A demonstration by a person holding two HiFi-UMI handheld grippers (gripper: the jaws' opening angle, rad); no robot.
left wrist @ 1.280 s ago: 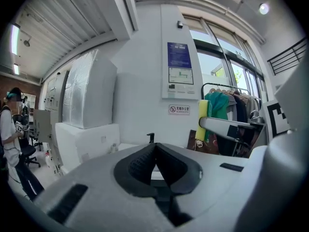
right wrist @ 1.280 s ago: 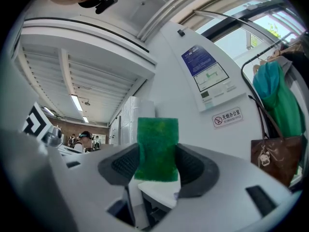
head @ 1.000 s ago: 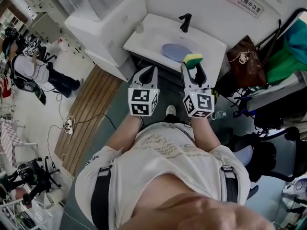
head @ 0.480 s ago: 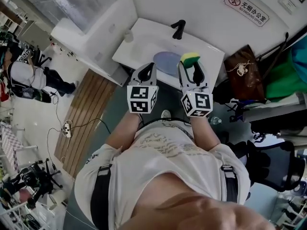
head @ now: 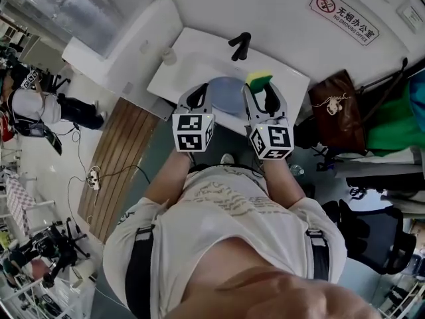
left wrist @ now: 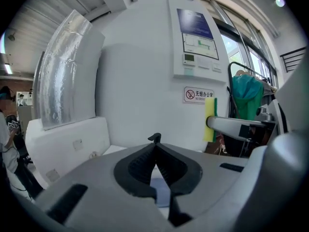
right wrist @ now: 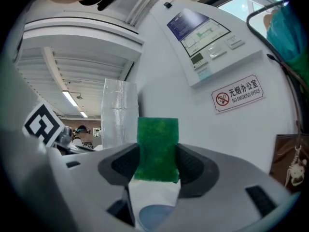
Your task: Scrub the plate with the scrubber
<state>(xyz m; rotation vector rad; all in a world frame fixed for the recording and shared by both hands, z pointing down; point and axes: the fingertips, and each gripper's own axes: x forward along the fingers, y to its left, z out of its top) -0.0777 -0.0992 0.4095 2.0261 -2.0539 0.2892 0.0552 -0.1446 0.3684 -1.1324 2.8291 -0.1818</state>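
Pinching a coarse green scrubber [right wrist: 157,139], right tongs [right wrist: 157,161] near the round bluish plate [head: 224,92]; left tongs [left wrist: 155,151] pressed together.

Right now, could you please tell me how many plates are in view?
1: a bluish plate lies in the white sink, near the black tap; any beneath it would be hidden.
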